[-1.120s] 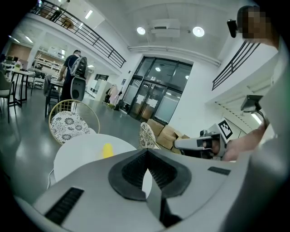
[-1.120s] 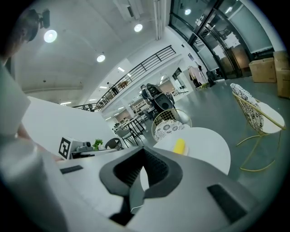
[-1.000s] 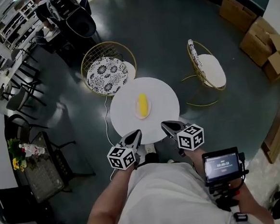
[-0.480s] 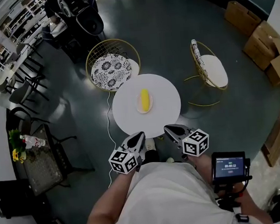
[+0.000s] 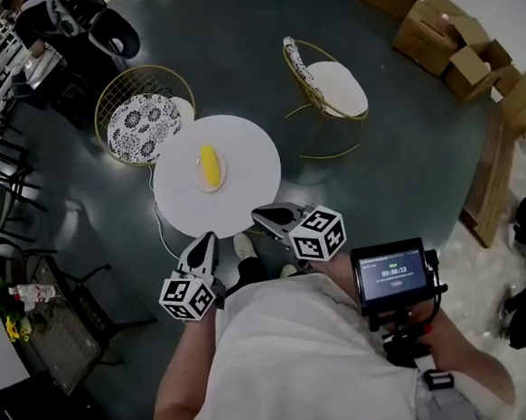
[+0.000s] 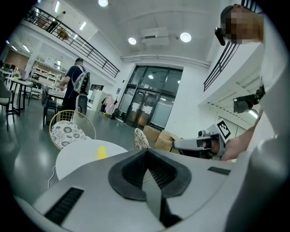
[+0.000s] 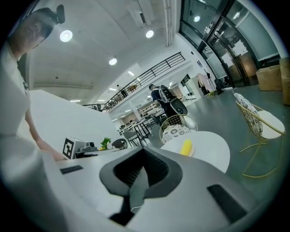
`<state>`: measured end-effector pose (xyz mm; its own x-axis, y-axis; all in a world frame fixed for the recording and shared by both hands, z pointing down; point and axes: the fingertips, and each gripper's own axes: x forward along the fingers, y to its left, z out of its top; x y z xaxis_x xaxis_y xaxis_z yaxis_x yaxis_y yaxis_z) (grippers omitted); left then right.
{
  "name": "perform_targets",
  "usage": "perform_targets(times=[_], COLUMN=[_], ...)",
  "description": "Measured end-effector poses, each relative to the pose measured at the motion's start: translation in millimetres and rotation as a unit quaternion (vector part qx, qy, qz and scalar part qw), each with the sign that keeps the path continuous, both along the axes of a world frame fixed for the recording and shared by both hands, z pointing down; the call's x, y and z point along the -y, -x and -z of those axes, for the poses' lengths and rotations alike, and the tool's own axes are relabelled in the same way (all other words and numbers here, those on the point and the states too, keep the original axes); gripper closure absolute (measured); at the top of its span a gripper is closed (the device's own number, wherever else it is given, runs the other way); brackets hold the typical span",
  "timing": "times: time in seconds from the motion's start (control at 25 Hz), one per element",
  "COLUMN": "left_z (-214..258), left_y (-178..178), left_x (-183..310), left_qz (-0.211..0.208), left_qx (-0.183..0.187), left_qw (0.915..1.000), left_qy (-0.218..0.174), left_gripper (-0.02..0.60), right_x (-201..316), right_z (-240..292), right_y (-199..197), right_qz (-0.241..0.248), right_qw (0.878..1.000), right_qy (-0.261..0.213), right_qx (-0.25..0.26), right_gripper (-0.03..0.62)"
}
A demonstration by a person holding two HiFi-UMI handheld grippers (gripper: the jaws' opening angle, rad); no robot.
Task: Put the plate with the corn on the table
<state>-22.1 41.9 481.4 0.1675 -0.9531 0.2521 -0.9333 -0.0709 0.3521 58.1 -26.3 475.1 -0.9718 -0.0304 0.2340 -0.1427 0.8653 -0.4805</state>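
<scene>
Large open hall with café-style seating — round white table (image 5: 253, 176), gold wire chairs (image 5: 144, 123), glazed entrance doors (image 6: 147, 107), mezzanine railing (image 6: 90, 47), cardboard boxes (image 5: 425, 25).

Round table (image 5: 252, 192) mostly bare around plate (image 5: 221, 182), near edge open, patterned chair (image 5: 143, 125) and white-cushioned chair (image 5: 336, 79) beyond
</scene>
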Motion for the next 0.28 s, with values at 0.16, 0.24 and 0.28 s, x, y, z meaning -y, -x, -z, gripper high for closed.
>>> perform_targets(times=[0.16, 0.24, 0.28], left_z=[-1.6, -1.8, -1.8], left_y=[-4.4, -5.8, -6.5], left_x=[0.8, 1.5, 2.0], left_qz=[-0.003, -0.004, -0.004], left_qx=[-0.003, -0.004, -0.004], left_qw=[1.0, 1.0, 1.0], left_qy=[0.0, -0.001, -0.001], left_gripper=[0.577, 0.577, 0.577], right_x=[1.3, 2.0, 2.2], right_z=[-3.2, -4.7, -5.3], right_y=[-5.7, -7.3, -8.1], right_qz=[-0.006, -0.009, -0.009], right_qw=[1.0, 1.0, 1.0], right_qy=[0.004, 0.006, 0.006], right_qx=[-0.002, -0.003, -0.004], right_gripper=[0.588, 0.588, 0.588])
